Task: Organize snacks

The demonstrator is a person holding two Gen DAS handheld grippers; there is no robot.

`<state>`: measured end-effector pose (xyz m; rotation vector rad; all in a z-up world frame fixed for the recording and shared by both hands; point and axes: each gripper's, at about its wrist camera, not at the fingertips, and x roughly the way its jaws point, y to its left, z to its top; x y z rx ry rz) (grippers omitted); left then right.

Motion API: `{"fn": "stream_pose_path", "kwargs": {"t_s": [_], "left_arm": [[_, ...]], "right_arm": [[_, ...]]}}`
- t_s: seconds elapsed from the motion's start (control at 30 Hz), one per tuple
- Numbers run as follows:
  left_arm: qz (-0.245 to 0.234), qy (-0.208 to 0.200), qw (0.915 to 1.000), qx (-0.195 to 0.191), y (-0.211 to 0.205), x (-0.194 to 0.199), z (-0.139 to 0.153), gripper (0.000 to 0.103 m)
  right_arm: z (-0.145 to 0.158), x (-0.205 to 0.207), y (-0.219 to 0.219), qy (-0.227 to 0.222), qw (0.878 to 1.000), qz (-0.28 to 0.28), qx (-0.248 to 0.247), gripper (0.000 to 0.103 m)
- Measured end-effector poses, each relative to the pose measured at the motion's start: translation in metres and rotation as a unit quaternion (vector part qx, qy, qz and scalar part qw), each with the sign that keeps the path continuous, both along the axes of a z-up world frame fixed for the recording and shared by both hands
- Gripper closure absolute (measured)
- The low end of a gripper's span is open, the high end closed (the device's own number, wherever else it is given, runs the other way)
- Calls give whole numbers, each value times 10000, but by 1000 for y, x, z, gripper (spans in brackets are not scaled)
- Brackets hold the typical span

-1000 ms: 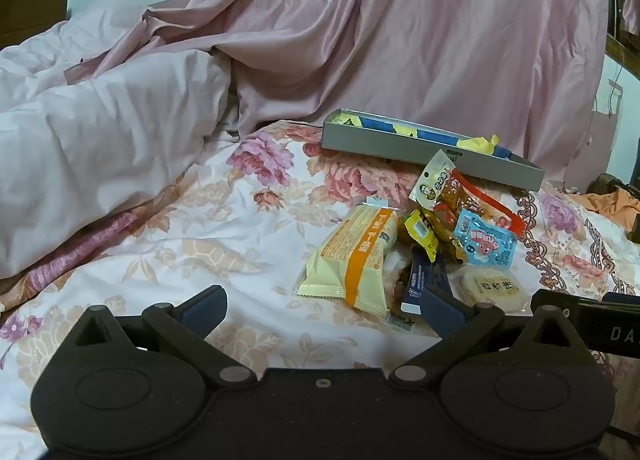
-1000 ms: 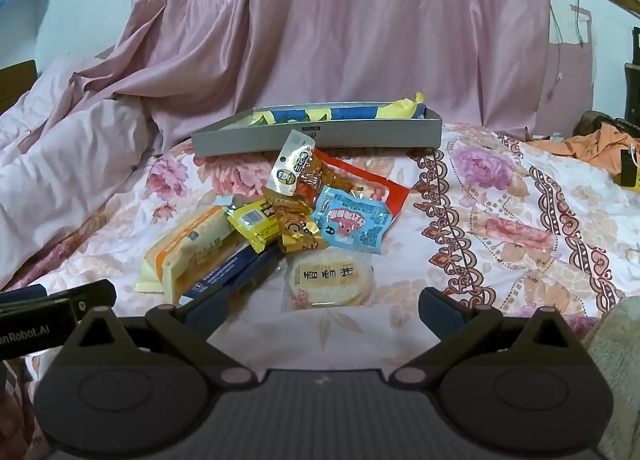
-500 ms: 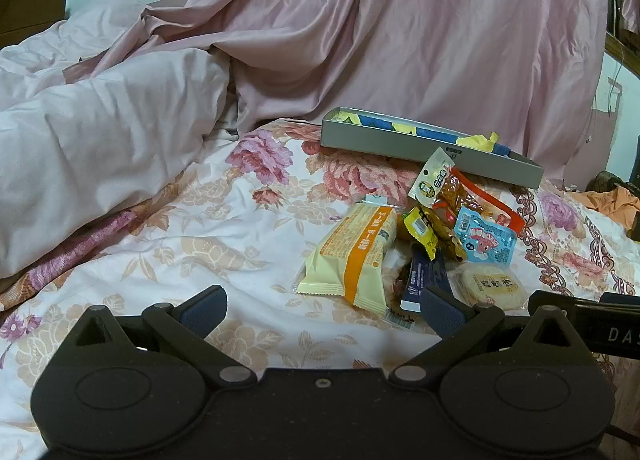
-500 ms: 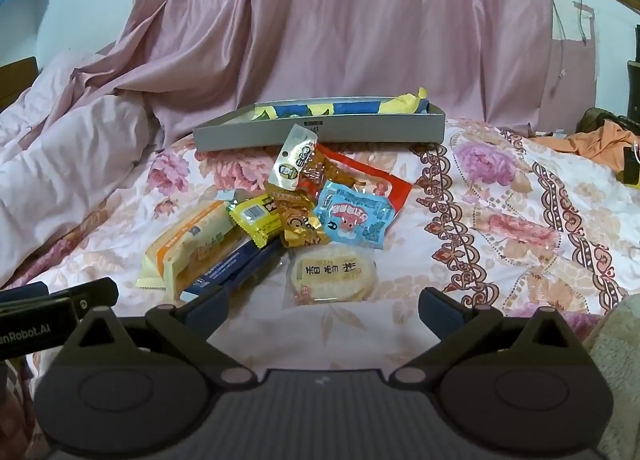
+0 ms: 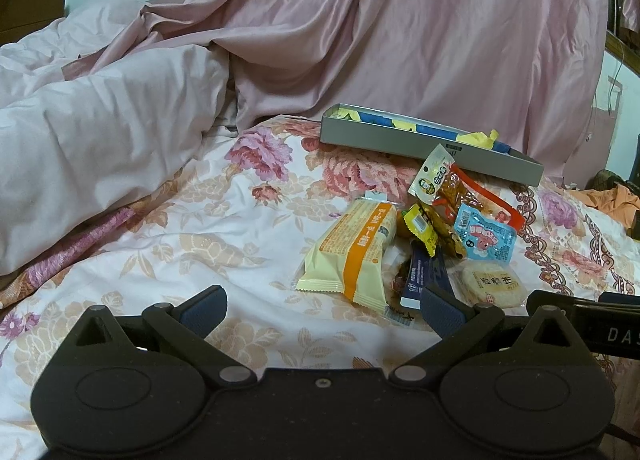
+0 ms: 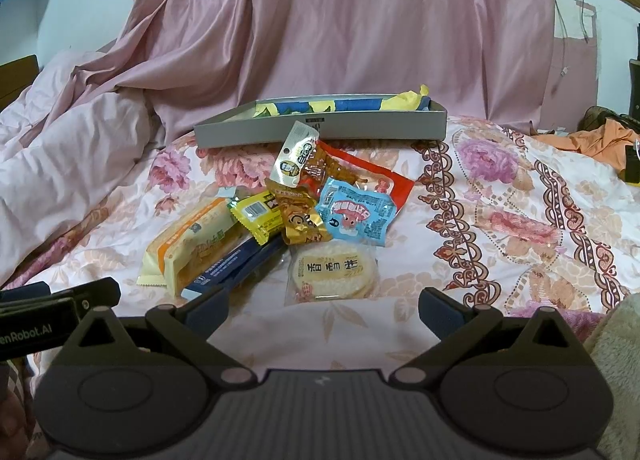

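Observation:
A pile of snack packets lies on the floral bedspread. It holds a cream-and-orange cake pack, a dark blue box, a yellow packet, a gold packet, a light blue packet, a red packet and a round rice cracker. Behind the pile stands a grey tray with blue and yellow items inside. My right gripper is open just short of the rice cracker. My left gripper is open in front of the cake pack.
A pink duvet is heaped at the left and a pink curtain hangs behind the tray. Orange clothing lies at the far right. The other gripper's body shows at each view's edge.
Both grippers have crept slightly nearer to the snack pile. The jaws stay open and the snacks have not moved.

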<state>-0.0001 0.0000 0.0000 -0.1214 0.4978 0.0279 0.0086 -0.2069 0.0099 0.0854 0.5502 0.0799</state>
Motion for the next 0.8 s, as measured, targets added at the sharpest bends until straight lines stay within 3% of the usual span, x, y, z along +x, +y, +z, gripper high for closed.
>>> {"fn": "stream_pose_path", "kwargs": {"t_s": [0.8], "left_arm": [[-4,30,10000,11,-1,-2,-11,1]], "right_arm": [[3,3,-4,37,10000,3,0,0]]}}
